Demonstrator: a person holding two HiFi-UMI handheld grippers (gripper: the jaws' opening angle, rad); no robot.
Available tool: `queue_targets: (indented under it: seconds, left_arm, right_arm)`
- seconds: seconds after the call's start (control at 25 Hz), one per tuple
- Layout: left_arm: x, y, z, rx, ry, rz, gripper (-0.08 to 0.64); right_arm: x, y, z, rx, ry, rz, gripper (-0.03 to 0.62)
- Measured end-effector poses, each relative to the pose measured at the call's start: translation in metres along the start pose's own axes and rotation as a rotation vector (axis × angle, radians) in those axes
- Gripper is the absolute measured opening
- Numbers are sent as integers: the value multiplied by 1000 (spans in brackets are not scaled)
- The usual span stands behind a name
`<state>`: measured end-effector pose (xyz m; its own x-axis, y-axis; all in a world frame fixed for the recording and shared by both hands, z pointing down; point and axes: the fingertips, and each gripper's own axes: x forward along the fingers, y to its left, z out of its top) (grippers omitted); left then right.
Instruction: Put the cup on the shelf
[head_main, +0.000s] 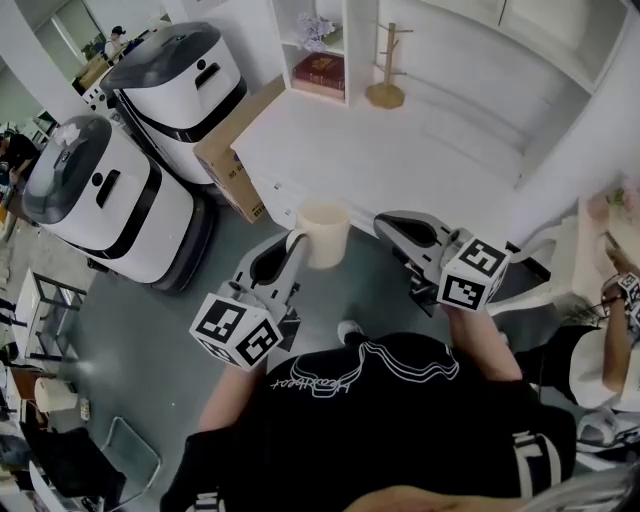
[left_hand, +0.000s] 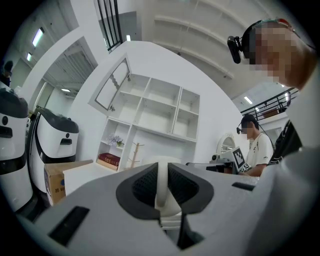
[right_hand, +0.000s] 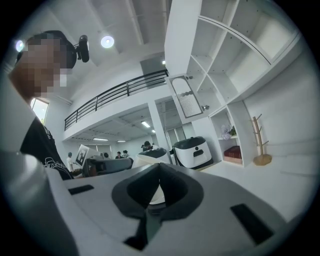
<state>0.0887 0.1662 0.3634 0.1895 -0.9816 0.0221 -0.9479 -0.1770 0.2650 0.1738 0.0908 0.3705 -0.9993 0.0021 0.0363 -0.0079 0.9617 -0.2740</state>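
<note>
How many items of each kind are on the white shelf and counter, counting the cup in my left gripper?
cream handled cup: 1
dark red book: 1
wooden mug tree: 1
pale purple flower bunch: 1
Total: 4

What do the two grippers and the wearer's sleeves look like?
Left gripper and right gripper: light grey shells, dark pads, each carrying a cube of black-and-white square markers. No cables show. Operator wears a black short-sleeved T-shirt with white line print.

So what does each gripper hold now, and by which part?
The left gripper holds the cream cup by its handle, which is pinched between the jaws. The right gripper holds nothing; its jaws are closed together.
</note>
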Motion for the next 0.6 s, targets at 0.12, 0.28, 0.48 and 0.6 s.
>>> queue_targets:
  seconds: [0.12, 0.28, 0.48, 0.6]
  left_arm:
    - [31, 25, 7, -2, 3, 7, 44]
    - [71, 52, 18, 7, 5, 12, 44]
    - [106, 71, 37, 37, -23, 16, 44]
    - [122, 80, 51, 55, -40, 27, 44]
  right_arm:
    - [21, -35, 9, 11, 9, 9, 6]
    - [43, -74, 24, 8, 8, 24, 6]
    - [58, -107, 46, -27, -10, 37, 6]
    - [63, -121, 59, -41, -30, 41, 6]
